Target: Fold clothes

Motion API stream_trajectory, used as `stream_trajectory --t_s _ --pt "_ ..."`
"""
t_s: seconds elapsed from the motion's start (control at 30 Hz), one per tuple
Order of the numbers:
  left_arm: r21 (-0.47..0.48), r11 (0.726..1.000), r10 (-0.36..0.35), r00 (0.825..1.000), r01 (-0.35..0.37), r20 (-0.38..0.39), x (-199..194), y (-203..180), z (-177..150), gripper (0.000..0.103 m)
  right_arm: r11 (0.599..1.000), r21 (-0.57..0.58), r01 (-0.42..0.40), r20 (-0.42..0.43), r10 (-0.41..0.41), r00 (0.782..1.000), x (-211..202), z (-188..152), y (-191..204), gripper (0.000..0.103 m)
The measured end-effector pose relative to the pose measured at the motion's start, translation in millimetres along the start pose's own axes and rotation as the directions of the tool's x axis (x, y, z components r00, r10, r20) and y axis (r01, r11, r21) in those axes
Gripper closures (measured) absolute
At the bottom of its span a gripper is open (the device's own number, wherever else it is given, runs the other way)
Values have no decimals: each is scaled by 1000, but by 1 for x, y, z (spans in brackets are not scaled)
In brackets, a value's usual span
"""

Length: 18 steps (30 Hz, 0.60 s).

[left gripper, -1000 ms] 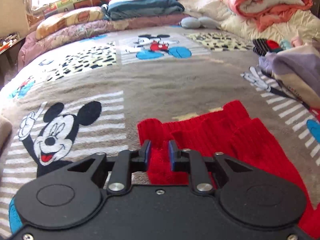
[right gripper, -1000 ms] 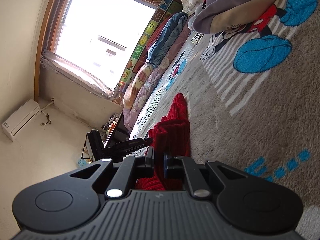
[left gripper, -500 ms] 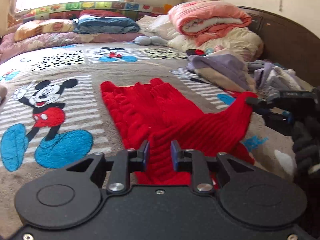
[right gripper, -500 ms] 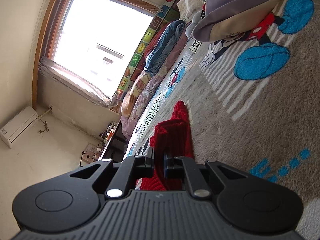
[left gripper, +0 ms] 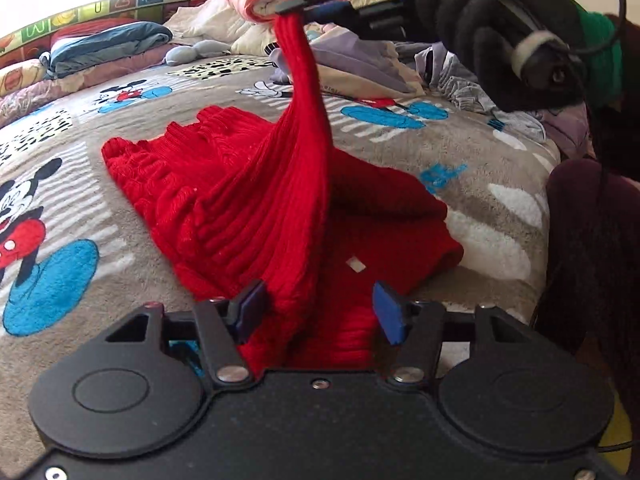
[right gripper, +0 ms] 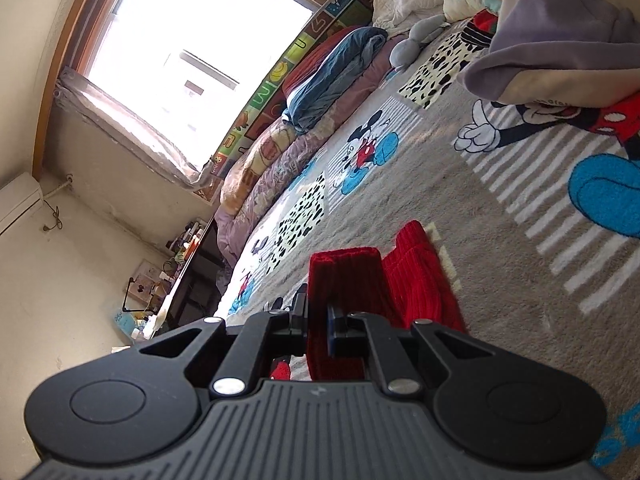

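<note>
Red sweater (left gripper: 256,200) on a bed, one sleeve lifted to the upper centre of the frame.
Right gripper (left gripper: 304,4) is clamped on that sleeve; left gripper (left gripper: 316,312), jaws just parted, is held low over the near hem.

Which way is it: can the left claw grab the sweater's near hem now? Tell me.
Probably yes. The left claw stands open with the red sweater's near hem between its pads, nothing blocking. The right claw holds a sleeve up.

bright daylight from the blown-out window (right gripper: 192,52), soft shadows, sharp focus, strong fisheye bending at edges.
</note>
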<state>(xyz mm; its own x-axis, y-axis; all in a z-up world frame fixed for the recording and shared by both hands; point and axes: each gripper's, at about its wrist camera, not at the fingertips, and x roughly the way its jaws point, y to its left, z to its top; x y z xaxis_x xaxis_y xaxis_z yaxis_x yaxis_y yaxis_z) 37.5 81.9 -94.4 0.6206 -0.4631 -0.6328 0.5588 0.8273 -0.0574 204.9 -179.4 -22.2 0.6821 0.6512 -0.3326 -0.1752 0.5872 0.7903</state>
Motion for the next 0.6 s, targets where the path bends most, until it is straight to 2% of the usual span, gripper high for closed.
stream_trajectory --t_s 0.33,0.6 --pt "-111 988 -102 993 108 50 -11 27 -11 46 985 -156 66 -97 -82 992 88 1 58 92" --pt "-180 966 -173 982 184 75 -11 41 -13 46 954 -270 126 -170 -176 970 150 -16 79 92"
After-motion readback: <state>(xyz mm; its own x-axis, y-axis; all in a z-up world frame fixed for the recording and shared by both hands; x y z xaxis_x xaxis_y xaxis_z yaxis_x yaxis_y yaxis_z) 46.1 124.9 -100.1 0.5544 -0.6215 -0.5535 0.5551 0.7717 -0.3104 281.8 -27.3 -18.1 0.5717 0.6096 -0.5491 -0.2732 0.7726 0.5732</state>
